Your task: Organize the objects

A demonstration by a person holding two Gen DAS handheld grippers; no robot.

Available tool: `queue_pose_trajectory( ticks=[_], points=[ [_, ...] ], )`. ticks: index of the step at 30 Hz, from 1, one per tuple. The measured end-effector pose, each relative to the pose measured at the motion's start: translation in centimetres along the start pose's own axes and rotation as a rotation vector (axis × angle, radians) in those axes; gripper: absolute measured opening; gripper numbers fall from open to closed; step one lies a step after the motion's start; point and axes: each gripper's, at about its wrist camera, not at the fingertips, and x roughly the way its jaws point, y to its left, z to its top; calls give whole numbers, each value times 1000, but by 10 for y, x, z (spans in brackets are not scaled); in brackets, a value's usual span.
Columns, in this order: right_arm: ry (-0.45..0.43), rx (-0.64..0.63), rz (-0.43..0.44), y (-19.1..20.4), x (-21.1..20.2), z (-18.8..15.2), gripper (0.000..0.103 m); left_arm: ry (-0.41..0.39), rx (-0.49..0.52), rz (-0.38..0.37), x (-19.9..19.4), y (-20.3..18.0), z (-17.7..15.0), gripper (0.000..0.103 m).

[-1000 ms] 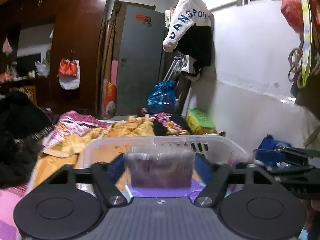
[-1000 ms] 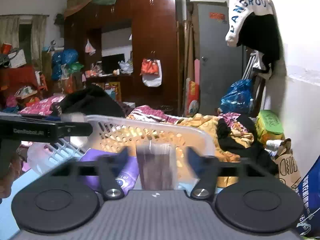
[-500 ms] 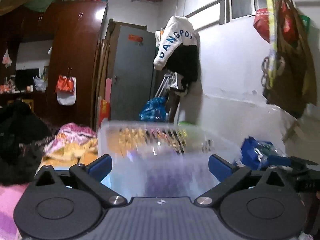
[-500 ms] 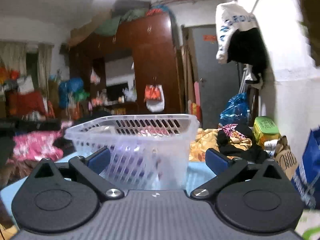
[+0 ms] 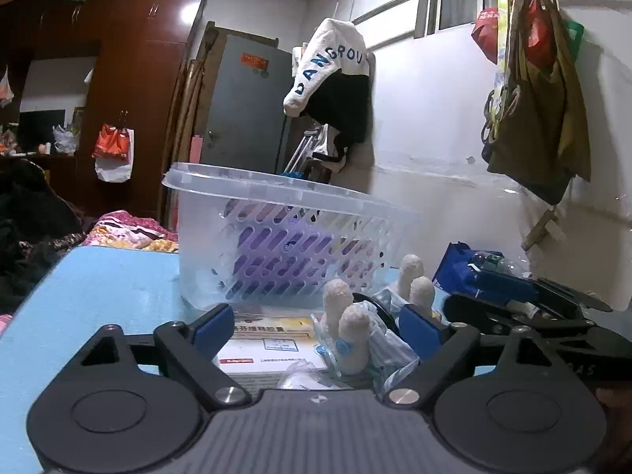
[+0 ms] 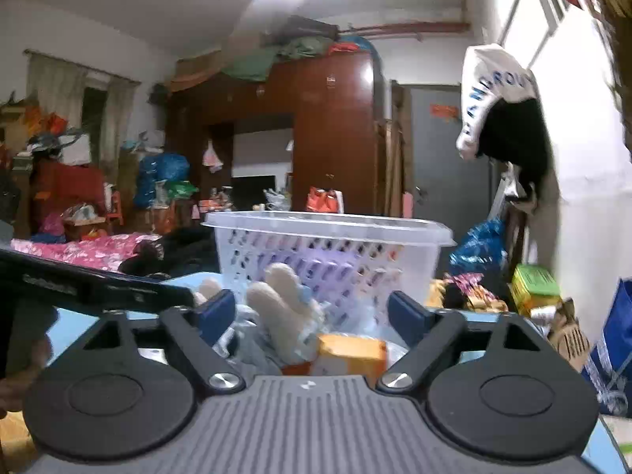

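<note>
A clear slotted plastic basket [image 5: 284,245] stands on the blue table [image 5: 102,288], with a purple packet [image 5: 276,260] inside it. In front of it lie a flat white and yellow box [image 5: 268,343] and a clear bag of white cotton rolls [image 5: 347,328]. My left gripper [image 5: 316,328] is open and empty, low over the box and bag. My right gripper [image 6: 312,312] is open and empty, low over the cotton rolls [image 6: 280,304] and an orange box [image 6: 351,351], facing the basket [image 6: 328,252]. Each gripper shows at the other view's edge.
A blue bag [image 5: 470,272] sits at the table's right by the white wall. A bed with heaped clothes [image 6: 79,249] lies to the left. A wardrobe [image 5: 130,110], a grey door [image 5: 245,106] and hung jackets [image 5: 335,91] stand behind.
Both grippers held a dark item over the basket a second ago. Both have opened, dropped low and pulled back to the table in front of the basket, now empty.
</note>
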Motion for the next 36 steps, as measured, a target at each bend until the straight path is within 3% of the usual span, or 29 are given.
queue_pose_trajectory(
  ticks=[1, 3, 7, 11, 14, 25, 36],
  points=[
    [7, -22, -4, 2, 6, 2, 75, 0, 1, 1, 1, -1, -3, 89],
    [14, -52, -4, 9, 7, -2, 59, -2, -10, -7, 3, 0, -7, 80],
    [31, -82, 7, 12, 13, -8, 47, 22, -26, -35, 10, -2, -13, 65],
    [28, -91, 14, 11, 11, -13, 27, 31, -15, -46, 18, -13, -15, 52],
    [13, -106, 5, 12, 4, -16, 19, 25, 4, -54, 19, -21, -17, 26],
    [-18, -31, 13, 2, -11, -15, 15, -62, 52, -80, 3, -33, -14, 21],
    [-63, 18, 42, -12, -23, -1, 14, -121, 26, -127, -13, -35, 0, 21]
  ],
)
